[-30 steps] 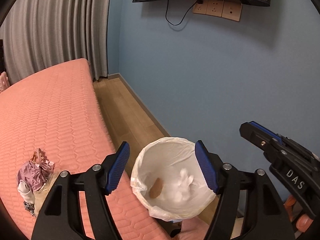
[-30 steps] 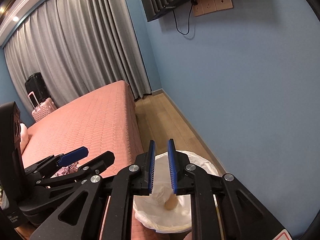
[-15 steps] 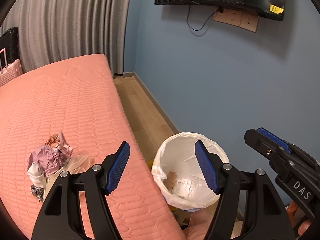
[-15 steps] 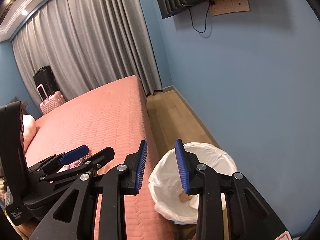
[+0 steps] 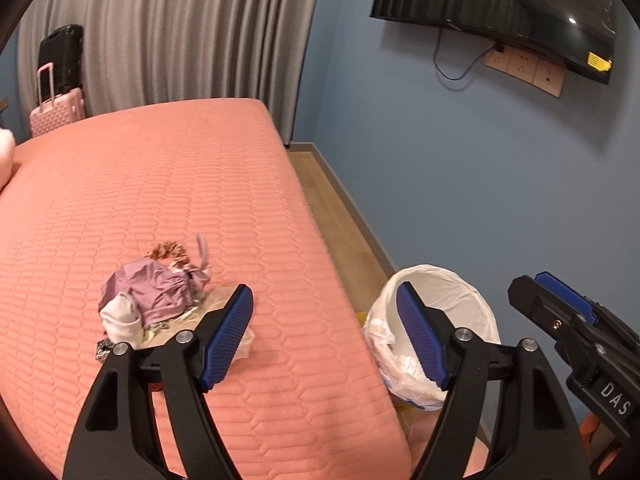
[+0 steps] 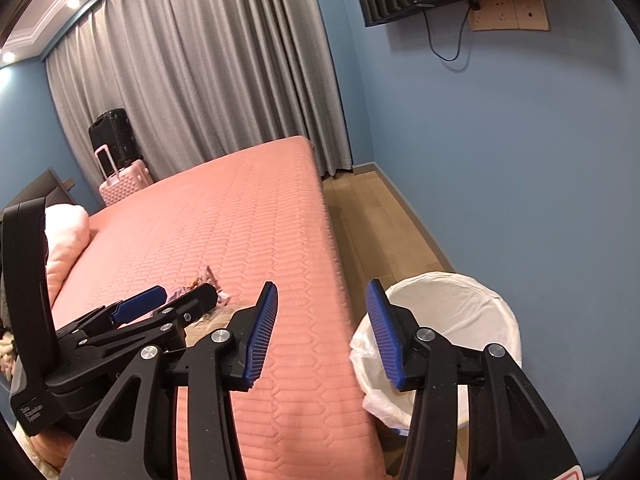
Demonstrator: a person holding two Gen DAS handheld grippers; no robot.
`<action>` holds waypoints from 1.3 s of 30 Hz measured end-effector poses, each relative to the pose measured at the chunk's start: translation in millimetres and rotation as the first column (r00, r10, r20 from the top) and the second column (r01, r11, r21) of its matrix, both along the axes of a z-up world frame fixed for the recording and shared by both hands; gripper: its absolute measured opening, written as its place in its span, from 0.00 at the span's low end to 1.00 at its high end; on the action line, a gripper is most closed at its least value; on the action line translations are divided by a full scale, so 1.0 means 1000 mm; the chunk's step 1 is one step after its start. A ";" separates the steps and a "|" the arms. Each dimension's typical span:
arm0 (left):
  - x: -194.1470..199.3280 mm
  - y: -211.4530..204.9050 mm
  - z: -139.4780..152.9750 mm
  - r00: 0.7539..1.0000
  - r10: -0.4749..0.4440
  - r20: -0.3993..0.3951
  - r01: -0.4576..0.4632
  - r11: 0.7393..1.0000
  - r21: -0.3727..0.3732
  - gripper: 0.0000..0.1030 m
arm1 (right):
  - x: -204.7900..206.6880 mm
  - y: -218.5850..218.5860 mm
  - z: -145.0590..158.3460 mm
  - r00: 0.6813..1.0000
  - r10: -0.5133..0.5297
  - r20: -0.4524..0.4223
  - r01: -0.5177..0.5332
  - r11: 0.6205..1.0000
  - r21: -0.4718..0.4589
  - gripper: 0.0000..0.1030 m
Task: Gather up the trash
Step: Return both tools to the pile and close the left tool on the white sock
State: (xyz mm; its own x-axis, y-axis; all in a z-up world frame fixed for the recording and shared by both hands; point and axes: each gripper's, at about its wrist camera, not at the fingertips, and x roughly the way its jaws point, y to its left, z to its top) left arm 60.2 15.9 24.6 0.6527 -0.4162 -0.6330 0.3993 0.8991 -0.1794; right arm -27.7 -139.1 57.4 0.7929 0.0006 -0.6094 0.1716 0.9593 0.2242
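Right now both grippers hang over the near edge of a pink bed (image 5: pixel 168 184), and both are empty. The left gripper (image 5: pixel 325 337) has its jaws spread wide with nothing between them. The right gripper (image 6: pixel 322 332) has its jaws wide apart too, and it holds nothing. The trash (image 5: pixel 156 300) is a small heap on the bed, near the left side, just beside the left jaw of the left gripper. It looks like a crumpled purple wrapper, a white wad, some brownish scraps and a clear plastic piece underneath. The bin (image 5: pixel 448 304) stands on the floor to the right of the bed, close to its edge, with a white bag (image 6: pixel 452 312) lining it and some paper already inside. I think the next step is to go to the heap and pick up a piece. Some things could go wrong. The heap is loose and mixed, so closing on it may catch only one scrap and leave the rest, or push bits apart. The clear plastic looks thin and flat, so the jaws may slide off it or pinch the bed cover with it. Light scraps could also fall on the floor between the bed and the bin on the way across. The two grippers are close side by side, so they may bump if both reach for the heap.
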 end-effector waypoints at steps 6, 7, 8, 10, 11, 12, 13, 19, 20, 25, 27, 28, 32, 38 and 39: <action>0.004 0.033 -0.007 0.998 0.064 -0.016 -0.064 0.998 -0.004 0.73 | 0.006 0.026 -0.005 0.999 0.047 -0.017 -0.047 0.999 -0.003 0.46; 0.005 0.038 -0.009 0.997 0.073 -0.023 -0.073 0.997 -0.007 0.73 | 0.007 0.030 -0.006 0.998 0.054 -0.020 -0.054 0.999 -0.002 0.46; 0.006 0.043 -0.010 0.996 0.081 -0.029 -0.082 0.997 -0.009 0.73 | 0.008 0.034 -0.008 0.998 0.061 -0.025 -0.061 0.998 -0.002 0.46; 0.008 0.052 -0.013 0.995 0.096 -0.034 -0.096 0.995 -0.008 0.73 | 0.011 0.042 -0.011 0.997 0.073 -0.033 -0.073 0.997 0.000 0.46; 0.009 0.058 -0.015 0.994 0.106 -0.037 -0.106 0.994 -0.005 0.74 | 0.013 0.046 -0.012 0.996 0.079 -0.039 -0.079 0.997 0.000 0.48; 0.010 0.065 -0.017 0.992 0.115 -0.042 -0.116 0.993 -0.005 0.75 | 0.015 0.051 -0.014 0.995 0.084 -0.044 -0.084 0.996 -0.002 0.51; 0.012 0.071 -0.019 0.991 0.126 -0.048 -0.127 0.992 -0.007 0.75 | 0.017 0.055 -0.016 0.995 0.089 -0.048 -0.089 0.996 -0.003 0.53; 0.024 0.107 -0.037 0.975 0.204 -0.084 -0.203 0.979 0.017 0.76 | 0.032 0.082 -0.037 0.986 0.136 -0.098 -0.137 0.991 -0.001 0.57; 0.027 0.113 -0.041 0.973 0.214 -0.091 -0.213 0.977 0.021 0.76 | 0.035 0.085 -0.041 0.984 0.144 -0.105 -0.144 0.990 0.002 0.58; 0.038 0.139 -0.057 0.956 0.264 -0.125 -0.260 0.965 0.046 0.77 | 0.053 0.109 -0.066 0.971 0.187 -0.150 -0.184 0.982 0.034 0.59; 0.044 0.151 -0.065 0.950 0.279 -0.142 -0.274 0.960 0.053 0.77 | 0.062 0.119 -0.076 0.964 0.207 -0.166 -0.202 0.978 0.048 0.59; 0.047 0.156 -0.069 0.947 0.286 -0.148 -0.280 0.958 0.058 0.77 | 0.067 0.125 -0.080 0.961 0.216 -0.171 -0.209 0.976 0.056 0.60; 0.057 0.170 -0.082 0.938 0.300 -0.172 -0.293 0.954 0.067 0.77 | 0.087 0.141 -0.098 0.949 0.247 -0.198 -0.233 0.968 0.090 0.63; 0.078 0.182 -0.101 0.930 0.301 -0.212 -0.291 0.954 0.076 0.77 | 0.115 0.162 -0.119 0.934 0.267 -0.238 -0.248 0.963 0.105 0.63; 0.082 0.182 -0.104 0.929 0.298 -0.218 -0.288 0.954 0.078 0.77 | 0.121 0.165 -0.122 0.932 0.268 -0.244 -0.249 0.963 0.104 0.63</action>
